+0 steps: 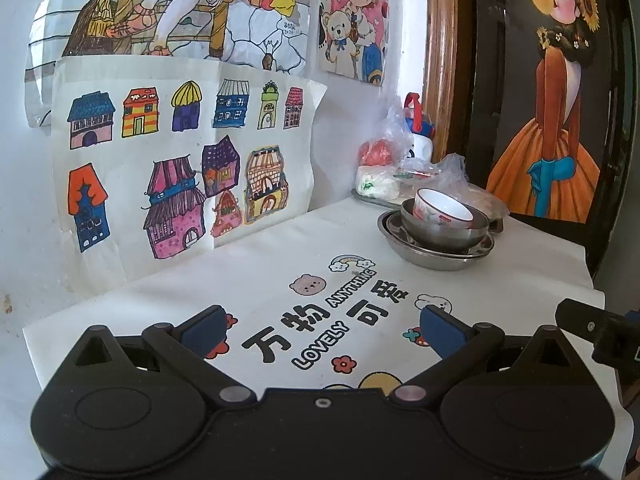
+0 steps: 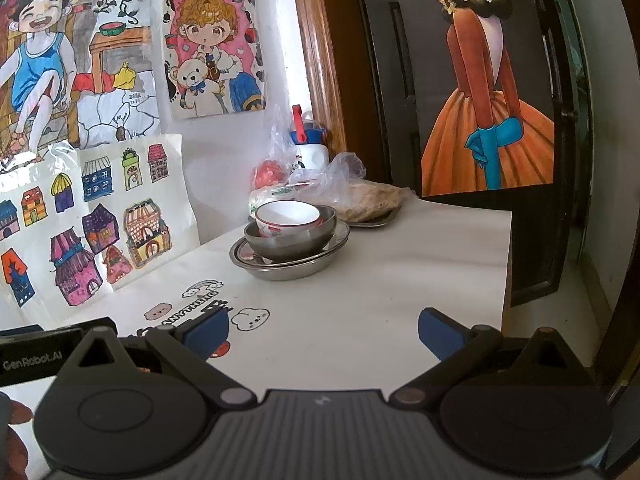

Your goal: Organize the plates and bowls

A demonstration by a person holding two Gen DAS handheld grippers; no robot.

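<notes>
- Dishes sit stacked on the far part of the white tablecloth [image 1: 248, 264]: a white ceramic bowl [image 1: 442, 208] with a red floral pattern, tilted, rests inside a steel bowl [image 1: 444, 230], which stands on a steel plate [image 1: 434, 254].
- Left gripper [image 1: 322, 330]: jaws wide, nothing between the blue pads [image 1: 202, 330]; it hangs over the near tablecloth, above the printed "LOVELY ANYTHING" lettering, well apart from the stack.
- Right gripper [image 2: 322, 332]: jaws wide as well, holding nothing, over plain cloth to the right of the print, stack ahead and slightly left.
- Left wrist view only: full printed motif between the fingers; a black part of the right gripper enters at the right edge.
- Right wrist view only: the table's right edge and the floor beyond; the left gripper's black body, lettered "GenRobot.AI", at the left edge; a flat steel tray [image 2: 372, 220] behind the stack, with a clear plastic bag [image 2: 332, 176] on it over something pale brown.
- Both views: a drawing of coloured houses [image 1: 176, 160] leans against the far wall; a white bottle [image 2: 314, 152] with blue collar and red strap stands in the far corner, beside red and white wrapped items that cannot be identified.
- Hidden: the steel bowl's interior is mostly covered by the ceramic bowl; whether more than one plate lies under the stack cannot be told.
- Cut off: the wall drawings run past the top and left edges.
</notes>
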